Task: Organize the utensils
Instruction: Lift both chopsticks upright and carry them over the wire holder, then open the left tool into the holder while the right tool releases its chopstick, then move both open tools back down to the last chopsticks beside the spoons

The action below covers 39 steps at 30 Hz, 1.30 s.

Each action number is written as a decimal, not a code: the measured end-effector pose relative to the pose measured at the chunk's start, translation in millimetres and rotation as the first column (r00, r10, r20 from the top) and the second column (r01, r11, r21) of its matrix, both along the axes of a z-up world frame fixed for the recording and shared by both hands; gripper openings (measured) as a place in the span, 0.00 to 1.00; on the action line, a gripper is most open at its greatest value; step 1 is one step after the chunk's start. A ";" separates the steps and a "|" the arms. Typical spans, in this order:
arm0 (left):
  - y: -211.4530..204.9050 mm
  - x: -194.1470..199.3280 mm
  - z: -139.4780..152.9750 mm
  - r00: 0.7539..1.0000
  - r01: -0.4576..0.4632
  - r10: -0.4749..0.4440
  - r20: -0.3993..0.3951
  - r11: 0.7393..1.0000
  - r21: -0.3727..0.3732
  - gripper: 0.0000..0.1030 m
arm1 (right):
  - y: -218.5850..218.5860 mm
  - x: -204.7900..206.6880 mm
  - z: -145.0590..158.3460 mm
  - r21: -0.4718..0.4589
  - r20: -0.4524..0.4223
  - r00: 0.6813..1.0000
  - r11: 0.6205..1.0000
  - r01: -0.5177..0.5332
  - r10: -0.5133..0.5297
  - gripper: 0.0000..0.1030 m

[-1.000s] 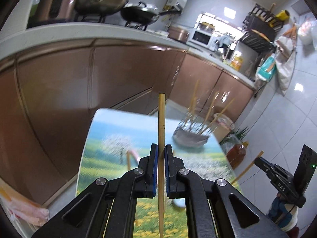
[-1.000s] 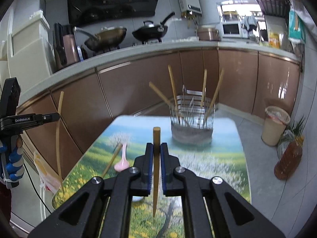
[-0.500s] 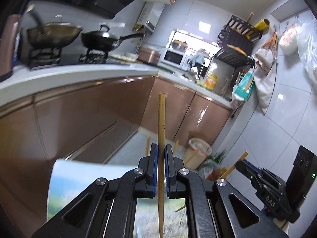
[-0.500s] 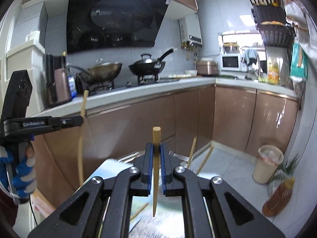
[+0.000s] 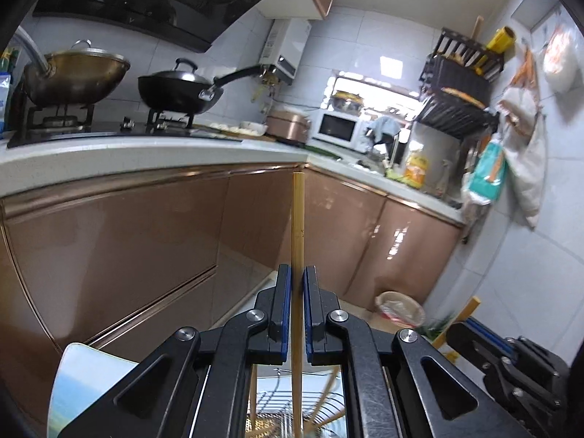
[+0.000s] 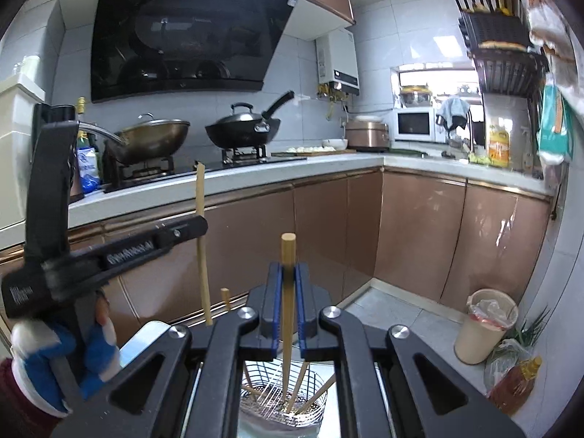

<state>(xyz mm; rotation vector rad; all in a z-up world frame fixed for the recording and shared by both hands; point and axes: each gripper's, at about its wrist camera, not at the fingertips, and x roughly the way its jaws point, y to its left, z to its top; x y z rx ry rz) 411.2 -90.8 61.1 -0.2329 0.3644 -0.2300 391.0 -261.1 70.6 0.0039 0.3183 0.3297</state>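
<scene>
My left gripper [image 5: 297,273] is shut on an upright wooden chopstick [image 5: 297,226]. Its lower end hangs over the wire utensil basket [image 5: 270,405] at the bottom of the left wrist view. My right gripper [image 6: 288,270] is shut on another wooden chopstick [image 6: 287,252], whose lower end reaches down into the basket [image 6: 281,398], where several chopsticks stand. In the right wrist view the left gripper [image 6: 199,230] shows at the left with its chopstick [image 6: 201,255]. In the left wrist view the right gripper [image 5: 456,332] shows at the lower right with its chopstick [image 5: 460,315].
The table [image 5: 84,376] with a landscape print lies under the basket. Brown cabinets [image 6: 419,233] and a counter with woks [image 6: 244,131] stand behind. A bin [image 6: 485,325] and a bottle [image 6: 518,383] stand on the floor at the right.
Both grippers have risen and moved forward over the basket, each still shut on its chopstick. The table and basket have dropped to the bottom of both views.
</scene>
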 end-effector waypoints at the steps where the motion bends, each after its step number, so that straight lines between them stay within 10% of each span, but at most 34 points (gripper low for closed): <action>1: -3.2 4.0 -7.0 1.000 -0.018 0.018 0.001 1.000 0.010 0.06 | -1.5 6.0 -6.7 0.008 -0.010 1.000 1.000 0.000 0.000 0.06; 24: -34.9 22.6 -85.3 0.992 -0.118 0.122 -0.017 0.982 0.151 0.14 | -6.6 23.1 -88.0 0.028 -0.120 0.993 1.000 0.008 -0.005 0.07; 28: -29.6 10.5 -74.4 0.992 -0.128 0.130 -0.001 0.981 0.144 0.43 | -11.7 17.4 -84.5 0.031 -0.131 0.991 0.999 0.021 -0.017 0.08; 39: 6.3 -67.4 15.2 0.987 -0.147 0.132 0.097 0.975 0.167 0.60 | -17.8 -34.0 -31.3 0.036 -0.091 0.994 0.998 0.059 -0.055 0.08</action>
